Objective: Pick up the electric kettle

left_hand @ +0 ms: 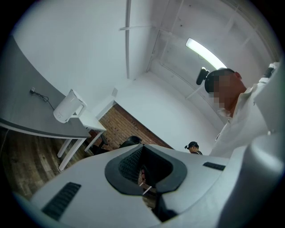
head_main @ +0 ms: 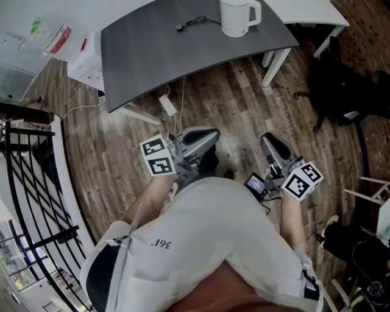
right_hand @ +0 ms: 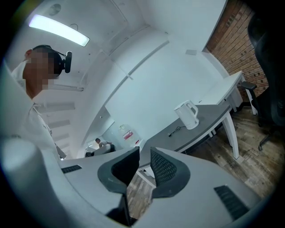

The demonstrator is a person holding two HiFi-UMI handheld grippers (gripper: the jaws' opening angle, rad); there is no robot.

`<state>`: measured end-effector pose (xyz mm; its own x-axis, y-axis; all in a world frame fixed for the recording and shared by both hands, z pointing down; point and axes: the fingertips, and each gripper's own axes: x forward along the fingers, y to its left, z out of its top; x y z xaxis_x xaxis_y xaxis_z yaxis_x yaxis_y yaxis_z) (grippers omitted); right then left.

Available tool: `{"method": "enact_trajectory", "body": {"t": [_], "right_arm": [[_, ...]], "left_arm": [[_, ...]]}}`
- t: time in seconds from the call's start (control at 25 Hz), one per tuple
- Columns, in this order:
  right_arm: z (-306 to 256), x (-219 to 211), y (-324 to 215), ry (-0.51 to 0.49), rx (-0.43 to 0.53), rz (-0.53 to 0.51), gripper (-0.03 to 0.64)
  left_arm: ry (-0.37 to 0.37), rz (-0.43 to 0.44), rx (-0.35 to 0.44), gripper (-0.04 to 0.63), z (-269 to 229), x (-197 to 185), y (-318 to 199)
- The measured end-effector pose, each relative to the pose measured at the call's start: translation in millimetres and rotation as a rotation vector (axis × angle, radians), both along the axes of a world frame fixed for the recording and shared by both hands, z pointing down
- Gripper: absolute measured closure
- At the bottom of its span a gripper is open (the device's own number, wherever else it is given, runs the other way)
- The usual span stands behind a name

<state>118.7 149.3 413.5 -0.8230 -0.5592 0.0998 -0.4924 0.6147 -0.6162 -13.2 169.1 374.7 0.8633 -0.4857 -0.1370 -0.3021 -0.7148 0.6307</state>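
The white electric kettle [head_main: 239, 17] stands upright on the far right part of the dark grey table [head_main: 152, 55], its handle to the right. Its black cord and plug [head_main: 190, 25] lie just left of it. Both grippers are held low over the wooden floor, well short of the table. My left gripper [head_main: 210, 132] is shut with nothing in it; its view shows the kettle [left_hand: 67, 107] far off at the left. My right gripper [head_main: 268, 140] has its jaws a little apart and empty; its view shows the kettle [right_hand: 187, 114] ahead on the table [right_hand: 196, 131].
A white table [head_main: 304, 12] adjoins the grey one at the back right. A black chair [head_main: 341, 85] stands at the right. A white power adapter [head_main: 166, 105] with cable lies on the floor under the table edge. A black railing [head_main: 30, 183] runs along the left.
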Motion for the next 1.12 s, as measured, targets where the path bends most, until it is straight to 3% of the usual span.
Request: {"method": "enact_trajectory", "body": {"t": [0.48,1.12], "right_arm": [[-13.4,-41.9,-99.4,0.013,0.025,0.079,0.554],[-12.2,-91.2,-176.6,0.070,0.025,0.128,0.554]], "left_arm": [[-0.007,0.062,0.036,0.592,-12.0,-41.6,-111.0],[-0.040,0.027,0.008,0.578,9.5,-108.4,-192.4]]}}
